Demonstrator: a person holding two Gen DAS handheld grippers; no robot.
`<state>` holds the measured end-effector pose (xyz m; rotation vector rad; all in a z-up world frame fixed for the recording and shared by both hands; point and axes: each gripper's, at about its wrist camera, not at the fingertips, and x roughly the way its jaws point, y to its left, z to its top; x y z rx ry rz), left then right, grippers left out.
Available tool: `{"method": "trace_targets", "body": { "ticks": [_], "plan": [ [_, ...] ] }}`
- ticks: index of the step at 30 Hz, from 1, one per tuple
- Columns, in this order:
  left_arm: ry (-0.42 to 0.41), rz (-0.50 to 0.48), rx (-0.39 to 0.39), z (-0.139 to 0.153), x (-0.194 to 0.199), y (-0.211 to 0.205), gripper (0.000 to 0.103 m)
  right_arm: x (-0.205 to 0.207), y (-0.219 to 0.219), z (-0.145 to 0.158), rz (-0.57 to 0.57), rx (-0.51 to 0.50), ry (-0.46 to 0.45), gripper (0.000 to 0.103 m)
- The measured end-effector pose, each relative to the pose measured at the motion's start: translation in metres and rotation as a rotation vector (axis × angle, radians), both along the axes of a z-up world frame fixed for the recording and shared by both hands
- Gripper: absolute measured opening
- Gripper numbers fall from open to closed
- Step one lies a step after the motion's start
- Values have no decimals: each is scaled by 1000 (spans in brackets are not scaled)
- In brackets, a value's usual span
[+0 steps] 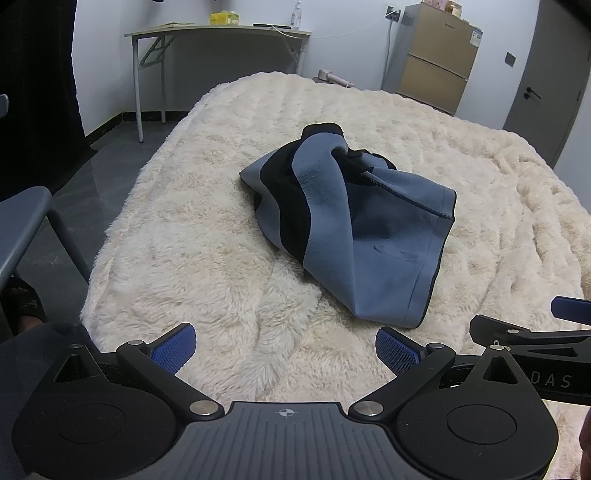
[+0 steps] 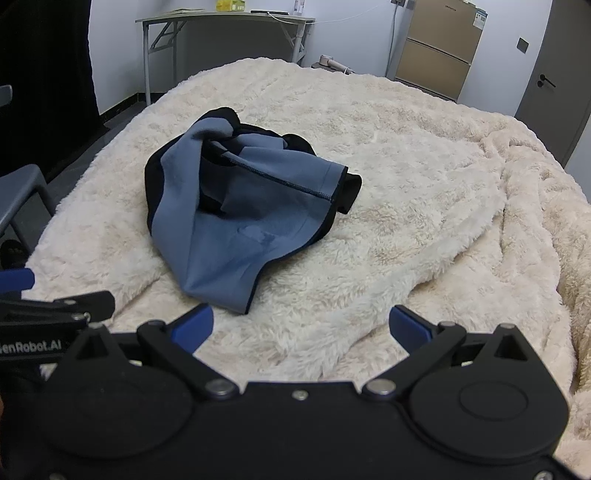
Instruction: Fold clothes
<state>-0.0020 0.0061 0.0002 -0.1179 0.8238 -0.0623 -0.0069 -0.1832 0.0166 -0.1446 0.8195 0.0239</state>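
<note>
both grippers sit nearest the lens, low over the near edge of the bed. left gripper (image 1: 285,349): jaws spread wide, blue pads (image 1: 176,348) bare, nothing held. right gripper (image 2: 301,330): jaws likewise wide apart, nothing between them. the two tools are side by side, each showing at the edge of the other's view.

ahead of the jaws lies a cream fleece blanket (image 1: 207,236), rumpled into ridges at the near edge and on the right. beyond it, near the middle of the bed, rests the task item: a crumpled grey-blue and black garment (image 1: 347,218), apart from both grippers and untouched, its near hem pointing toward them.

risks, as judged:
- a low approach may pinch blanket pile along with the hem, dragging the blanket and shifting the garment.
- layers overlap; closing on one spot may catch two layers and leave the garment bunched when lifted.
- the grippers are close together; converging on the same hem could bring them into contact.

not determinable:
- garment type; sleeves, legs or collar are buried in the heap.
- the far side and underside of the garment.
- items on the far desk (image 1: 218,31) are too small to identify.
</note>
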Motion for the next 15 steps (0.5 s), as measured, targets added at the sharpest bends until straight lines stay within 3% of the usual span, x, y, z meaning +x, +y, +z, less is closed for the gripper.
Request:
{"method": "trace_targets", "body": {
  "ticks": [15],
  "plan": [
    [-4,1,-4,1,0,-2,103,0,2,-1,1,-14,1,103]
  ]
}}
